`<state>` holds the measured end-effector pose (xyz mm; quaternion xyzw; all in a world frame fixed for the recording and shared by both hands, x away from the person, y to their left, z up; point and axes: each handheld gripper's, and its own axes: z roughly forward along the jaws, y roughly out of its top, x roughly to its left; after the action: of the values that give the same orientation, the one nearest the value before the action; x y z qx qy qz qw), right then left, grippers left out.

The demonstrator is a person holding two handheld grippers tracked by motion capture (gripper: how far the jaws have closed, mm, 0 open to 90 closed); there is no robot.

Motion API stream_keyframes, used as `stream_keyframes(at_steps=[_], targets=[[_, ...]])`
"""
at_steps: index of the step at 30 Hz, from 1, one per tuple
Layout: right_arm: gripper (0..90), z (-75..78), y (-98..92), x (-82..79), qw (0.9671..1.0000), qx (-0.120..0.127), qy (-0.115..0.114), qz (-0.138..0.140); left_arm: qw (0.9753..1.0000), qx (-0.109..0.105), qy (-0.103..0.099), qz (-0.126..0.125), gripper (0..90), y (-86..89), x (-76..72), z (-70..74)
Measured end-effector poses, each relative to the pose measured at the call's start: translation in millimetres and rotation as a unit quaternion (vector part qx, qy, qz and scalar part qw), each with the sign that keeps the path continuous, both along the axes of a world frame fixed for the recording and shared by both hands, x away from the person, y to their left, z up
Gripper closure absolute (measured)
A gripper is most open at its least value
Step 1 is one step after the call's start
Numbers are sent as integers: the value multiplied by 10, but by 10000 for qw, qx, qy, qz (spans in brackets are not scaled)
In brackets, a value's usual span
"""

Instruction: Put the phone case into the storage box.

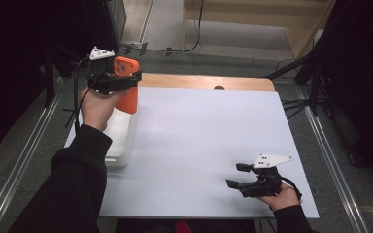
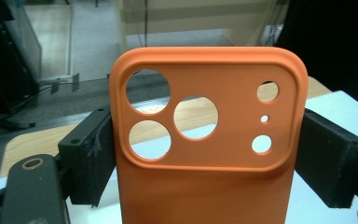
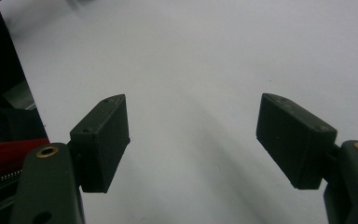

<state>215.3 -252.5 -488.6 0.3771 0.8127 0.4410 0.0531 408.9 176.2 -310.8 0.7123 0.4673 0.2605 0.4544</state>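
Note:
An orange phone case (image 1: pixel 127 85) with several camera holes is held upright above the table's far left corner, my left gripper (image 1: pixel 118 79) shut on its sides. In the left gripper view the orange phone case (image 2: pixel 207 140) stands between the two black jaws, which press on it from both sides at my left gripper (image 2: pixel 209 158). My right gripper (image 1: pixel 238 175) rests low near the table's front right, pointing left, open with nothing between its jaws. The right gripper view has my right gripper (image 3: pixel 193 135) wide open over the bare white table (image 3: pixel 191 56).
A white tray or box (image 1: pixel 119 136) lies along the table's left edge, under the held case. The white table top (image 1: pixel 204 145) has a wooden strip (image 1: pixel 209 82) at its far edge. Dark stands and cables sit on the floor at the right. Something red (image 3: pixel 9 154) lies beyond the table's edge.

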Motion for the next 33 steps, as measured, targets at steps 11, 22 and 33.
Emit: stream_keyframes(at_steps=[11, 22, 33], targets=[[243, -7, 32, -4, 10000, -56, -8, 70, 9990, -72, -114, 414, 161, 85, 148, -44], [242, -7, 60, -7, 9998, -76, -35, 162, 9968, 5, -168, 778, 161, 121, 335, -161], [242, -17, 62, 0, 9998, -60, -48, 173, 9944, 121, -197, 1032, 161, 104, 539, -329]])
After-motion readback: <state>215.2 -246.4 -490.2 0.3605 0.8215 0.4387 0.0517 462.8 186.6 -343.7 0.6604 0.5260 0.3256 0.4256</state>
